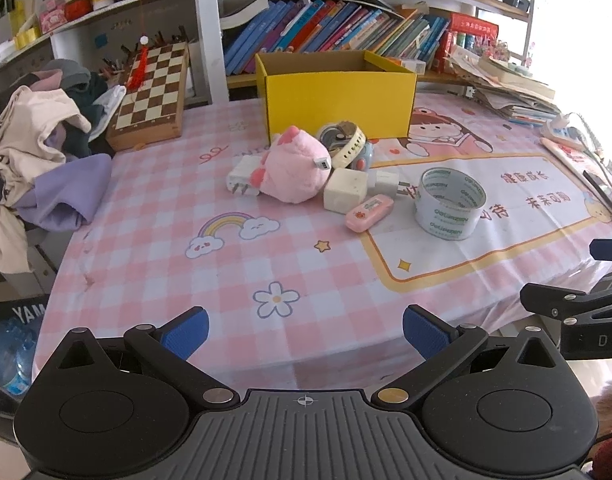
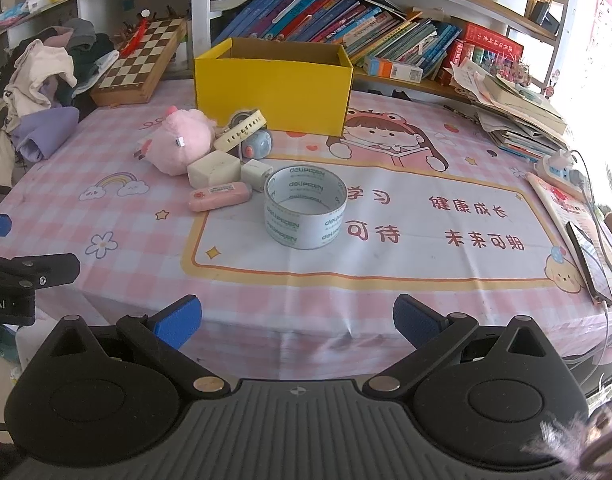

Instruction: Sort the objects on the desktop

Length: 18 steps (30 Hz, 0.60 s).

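Plush [image 1: 294, 168] hides part of the left charger [image 1: 242, 176]. Box [image 1: 337, 92] interior mostly out of sight. Watch [image 2: 242, 130] covers the blue gadget [image 2: 258, 145]. Phone [image 2: 589, 260] screen unreadable.

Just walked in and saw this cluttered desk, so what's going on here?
A person holds two handheld grippers at the near edge of the table, about to sort its clutter. The left gripper and right gripper are both open and empty. Nothing looks sorted yet: the pink plush toy, white charger cube, pink eraser case and tape roll lie on the tablecloth in front of the yellow box, whose visible part looks empty.
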### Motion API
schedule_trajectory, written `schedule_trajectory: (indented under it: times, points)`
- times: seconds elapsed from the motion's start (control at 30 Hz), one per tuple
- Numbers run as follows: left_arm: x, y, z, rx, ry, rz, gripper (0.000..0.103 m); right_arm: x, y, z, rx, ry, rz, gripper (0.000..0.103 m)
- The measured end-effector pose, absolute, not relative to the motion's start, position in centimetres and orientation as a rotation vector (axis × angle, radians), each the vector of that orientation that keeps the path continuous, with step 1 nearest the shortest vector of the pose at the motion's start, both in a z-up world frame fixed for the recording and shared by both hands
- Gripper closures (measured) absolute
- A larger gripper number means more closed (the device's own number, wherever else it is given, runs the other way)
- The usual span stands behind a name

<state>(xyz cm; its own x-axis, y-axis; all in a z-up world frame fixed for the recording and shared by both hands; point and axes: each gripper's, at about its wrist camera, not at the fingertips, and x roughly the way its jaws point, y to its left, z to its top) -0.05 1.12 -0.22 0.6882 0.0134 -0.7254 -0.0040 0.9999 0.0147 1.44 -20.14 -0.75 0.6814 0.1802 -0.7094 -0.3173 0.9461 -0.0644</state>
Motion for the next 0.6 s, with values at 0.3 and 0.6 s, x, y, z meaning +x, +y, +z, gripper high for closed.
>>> schedule_trajectory:
  times: [0.3, 0.6]
  points:
    - [-0.09, 1.26, -0.19, 0.01, 0.814, 0.005, 0.0, 1.47, -20.07, -0.55, -0.188, 0.773, 0.277, 0.0]
    - [0.05, 1.2, -0.12, 0.012, 0.807, 0.005, 0.0, 1.66, -19.89, -0.48, -0.195, 0.77, 0.278, 0.0]
